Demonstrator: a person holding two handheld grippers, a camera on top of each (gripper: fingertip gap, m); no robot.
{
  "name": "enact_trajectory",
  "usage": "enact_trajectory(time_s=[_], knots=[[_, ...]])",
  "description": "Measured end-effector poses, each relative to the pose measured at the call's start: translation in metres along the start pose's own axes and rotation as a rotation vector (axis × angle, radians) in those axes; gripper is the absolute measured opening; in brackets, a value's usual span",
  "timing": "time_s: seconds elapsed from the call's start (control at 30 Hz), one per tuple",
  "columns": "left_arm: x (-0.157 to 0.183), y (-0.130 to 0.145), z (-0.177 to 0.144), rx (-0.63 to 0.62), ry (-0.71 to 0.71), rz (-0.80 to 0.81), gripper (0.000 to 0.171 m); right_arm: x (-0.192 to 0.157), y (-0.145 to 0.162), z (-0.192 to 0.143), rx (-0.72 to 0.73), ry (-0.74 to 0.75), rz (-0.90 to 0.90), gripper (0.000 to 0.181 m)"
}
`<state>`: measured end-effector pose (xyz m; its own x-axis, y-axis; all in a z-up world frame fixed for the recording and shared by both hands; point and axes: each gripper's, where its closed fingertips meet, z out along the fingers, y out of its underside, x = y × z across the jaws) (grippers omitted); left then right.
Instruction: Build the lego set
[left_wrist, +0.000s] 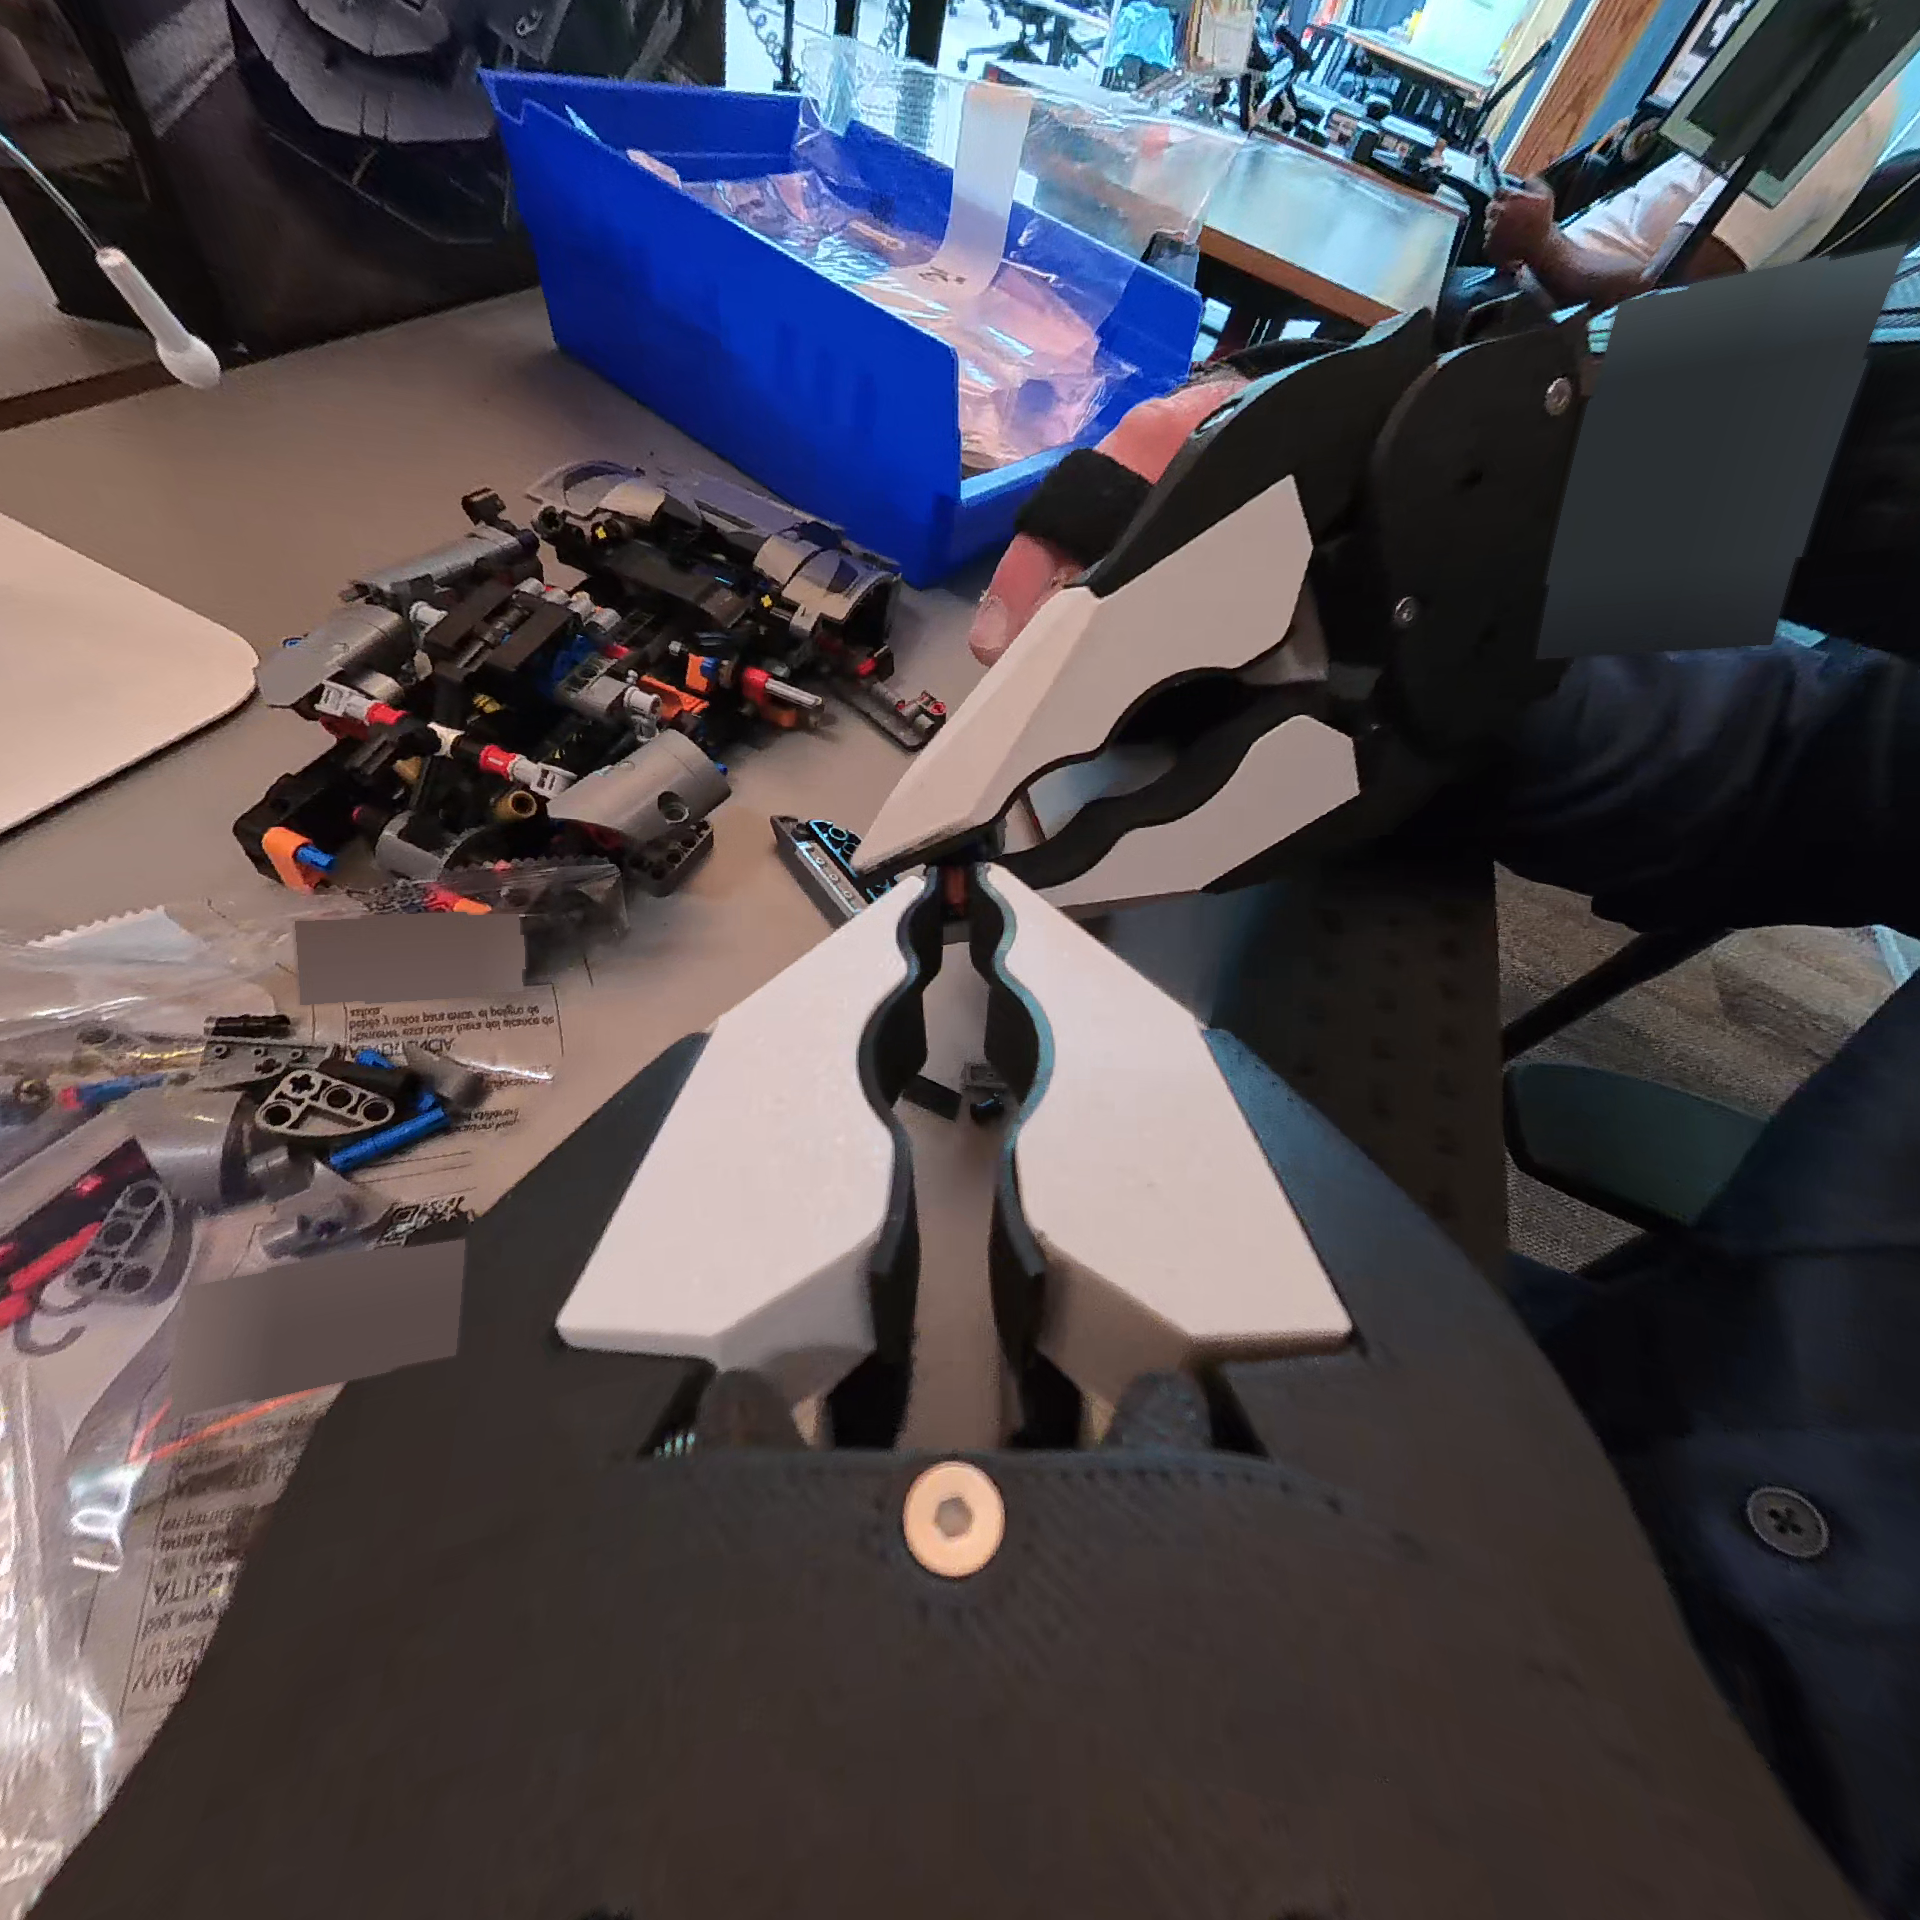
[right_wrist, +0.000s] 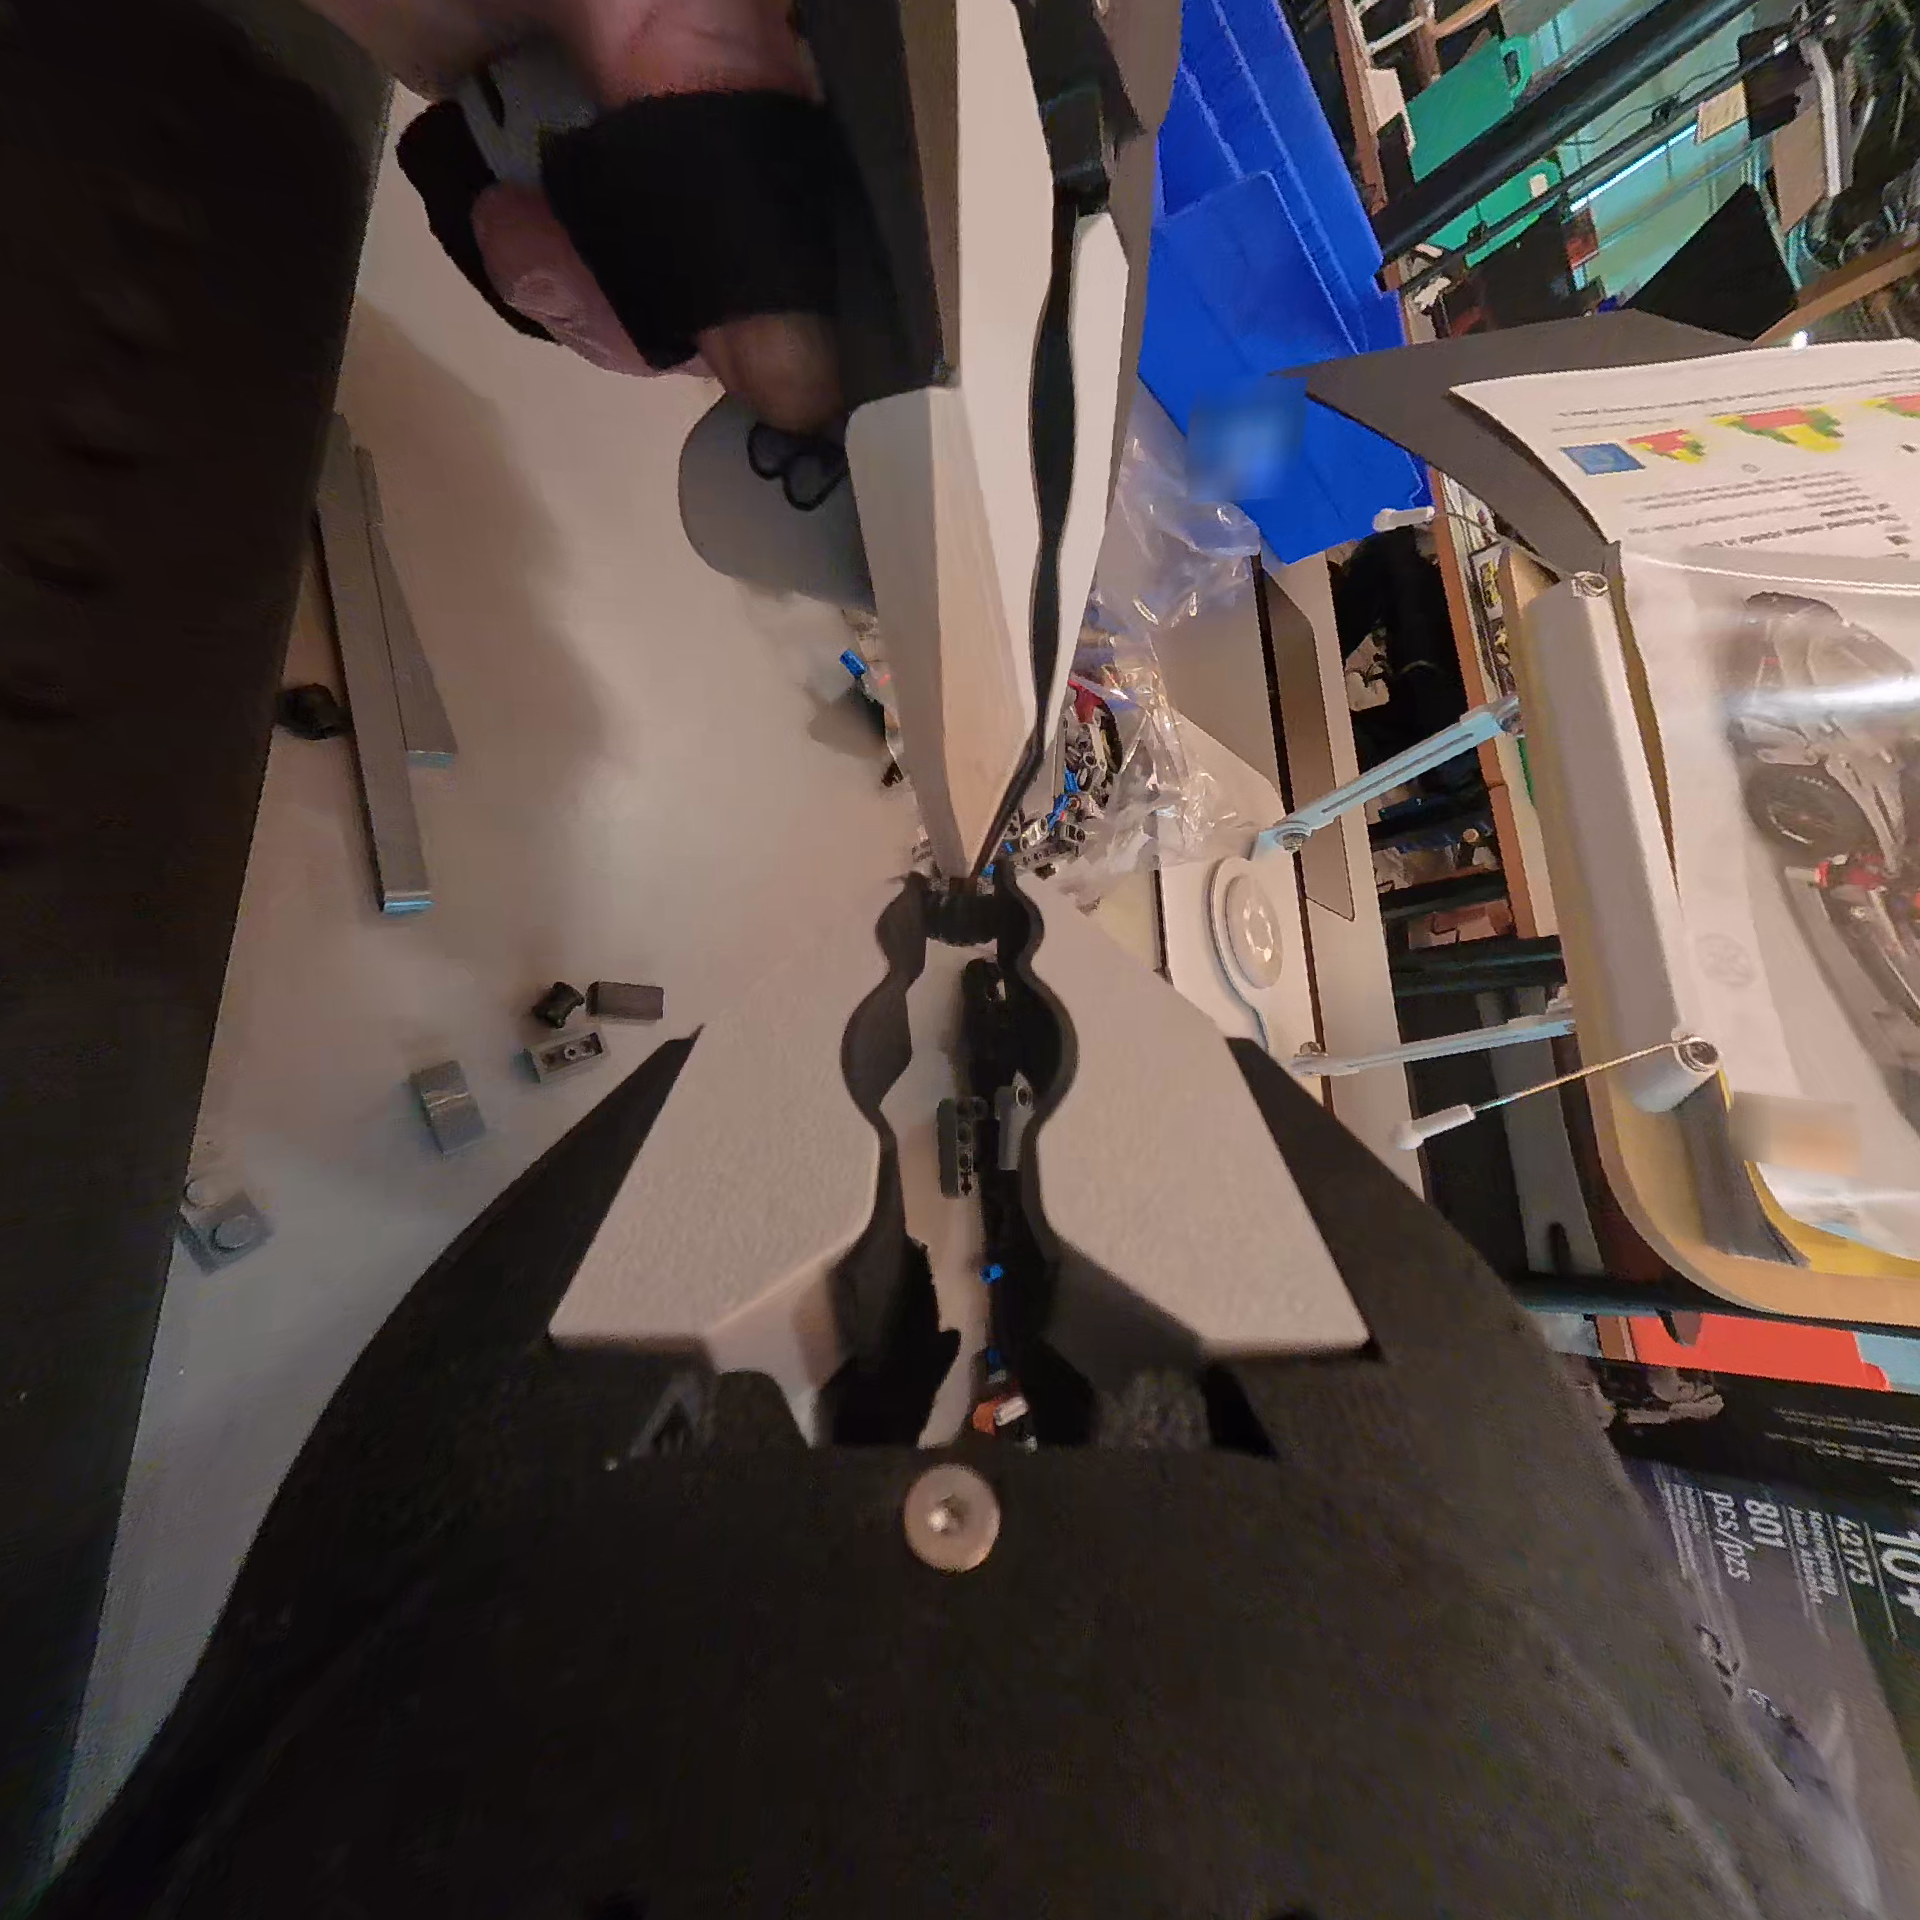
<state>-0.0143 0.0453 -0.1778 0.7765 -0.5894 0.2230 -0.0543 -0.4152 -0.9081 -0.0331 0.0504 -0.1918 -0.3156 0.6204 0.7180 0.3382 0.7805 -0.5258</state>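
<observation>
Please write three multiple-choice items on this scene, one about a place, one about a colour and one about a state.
1. Where does the half-built lego model sit?
A. On the grey table, in front of the bin
B. Inside the bin
C. On the floor

2. What colour is the plastic bin?
A. Red
B. Blue
C. Green

3. How do the left gripper and the right gripper stand?
A. Both wide open, far apart
B. One lies on the table
C. Both shut, tips meeting on one small lego part

Answers: 1 A, the model rests on the table nearer the camera than the bin. 2 B, its walls are bright blue. 3 C, both pairs of tips close on the small dark piece between them.
</observation>
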Motion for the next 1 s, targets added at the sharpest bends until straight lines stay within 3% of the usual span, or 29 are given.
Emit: enact_trajectory(time_s=[0.17,0.23,0.33,0.6,1.0], knots=[[0.004,-0.007,-0.003,0.036,0.045,-0.025,0.002,0.005,-0.005,-0.006,0.051,-0.015,0.058,0.013],[0.006,-0.012,-0.006,0.073,0.065,-0.024,0.001,0.000,-0.003,-0.005,0.044,-0.043,0.065,0.026],[0.007,-0.008,-0.002,0.045,0.072,-0.015,0.001,0.003,-0.002,-0.005,0.023,-0.019,0.055,0.011],[0.004,-0.004,-0.001,0.030,-0.057,0.092,0.001,0.001,0.005,-0.001,-0.052,-0.005,0.044,0.009],[0.011,-0.003,-0.004,0.098,0.039,-0.014,0.000,-0.004,0.001,-0.008,-0.009,-0.024,0.027,0.009]])
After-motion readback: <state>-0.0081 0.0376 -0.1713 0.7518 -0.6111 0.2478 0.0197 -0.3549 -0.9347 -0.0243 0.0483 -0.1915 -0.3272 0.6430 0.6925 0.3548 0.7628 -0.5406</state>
